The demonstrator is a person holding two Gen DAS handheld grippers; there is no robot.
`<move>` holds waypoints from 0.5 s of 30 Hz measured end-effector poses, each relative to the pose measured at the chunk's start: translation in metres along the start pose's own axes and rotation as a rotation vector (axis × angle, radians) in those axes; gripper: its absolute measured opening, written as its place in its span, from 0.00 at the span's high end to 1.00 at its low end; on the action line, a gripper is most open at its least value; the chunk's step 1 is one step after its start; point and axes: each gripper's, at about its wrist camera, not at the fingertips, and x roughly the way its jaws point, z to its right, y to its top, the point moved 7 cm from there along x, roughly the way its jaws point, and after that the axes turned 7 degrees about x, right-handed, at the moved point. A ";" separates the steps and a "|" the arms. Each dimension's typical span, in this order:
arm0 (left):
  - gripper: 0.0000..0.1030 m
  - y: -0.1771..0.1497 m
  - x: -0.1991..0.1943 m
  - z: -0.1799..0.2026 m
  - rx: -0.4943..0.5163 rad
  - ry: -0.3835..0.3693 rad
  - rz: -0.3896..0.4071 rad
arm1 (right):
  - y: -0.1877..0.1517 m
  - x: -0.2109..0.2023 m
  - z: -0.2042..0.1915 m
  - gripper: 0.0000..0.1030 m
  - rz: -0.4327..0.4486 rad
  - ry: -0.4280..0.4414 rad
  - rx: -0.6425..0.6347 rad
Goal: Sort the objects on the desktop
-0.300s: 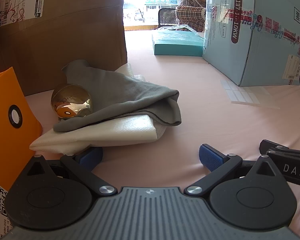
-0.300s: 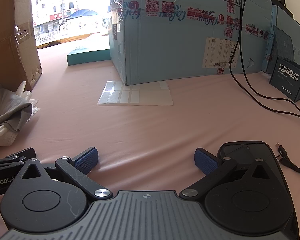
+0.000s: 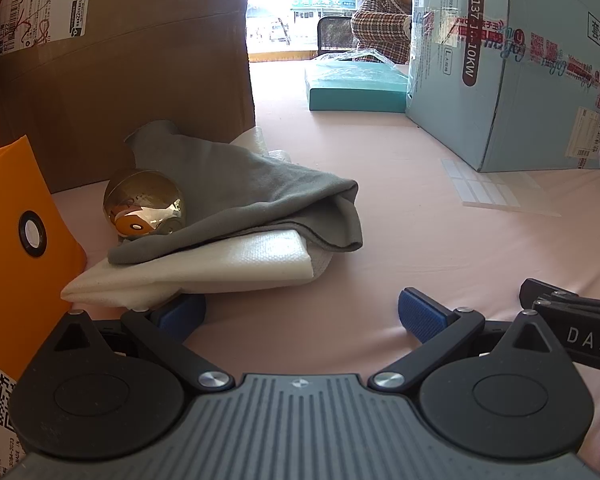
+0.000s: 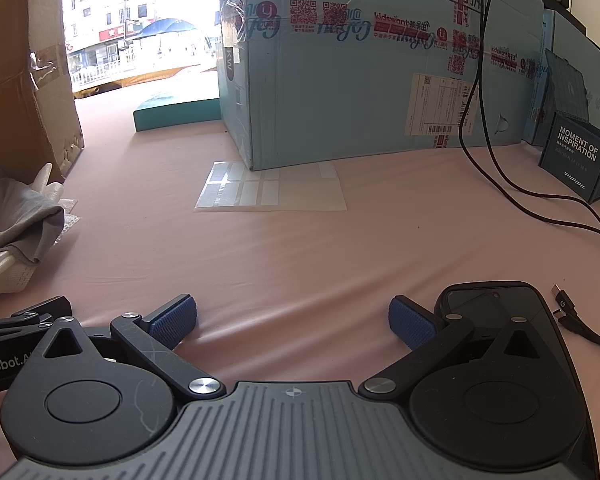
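Both tongs spread wide and empty, low over the pink desk.

Almost nothing is seen to have changed from a moment ago, so no sorting step is judged begun. Left tongs [image 3: 300,314] are held released just before the white foam sheet [image 3: 204,268], over which a grey cloth [image 3: 252,196] is draped, a gold ball [image 3: 144,204] touching it near the brown carton [image 3: 132,64]. Only the right view shows the right tongs [image 4: 292,320] released beside a black phone [image 4: 496,300], with a cable end [image 4: 564,312] toward the desk's right edge.
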 end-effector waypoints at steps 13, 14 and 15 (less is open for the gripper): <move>0.00 -0.001 -0.002 0.000 0.006 0.024 0.006 | 0.002 0.003 -0.001 0.00 0.010 -0.003 -0.010; 0.00 -0.001 -0.003 0.001 0.006 0.024 0.006 | 0.003 0.003 0.007 0.00 0.010 0.003 -0.003; 0.00 0.000 -0.002 0.000 0.005 0.023 0.007 | 0.003 0.002 0.009 0.00 0.011 0.006 0.002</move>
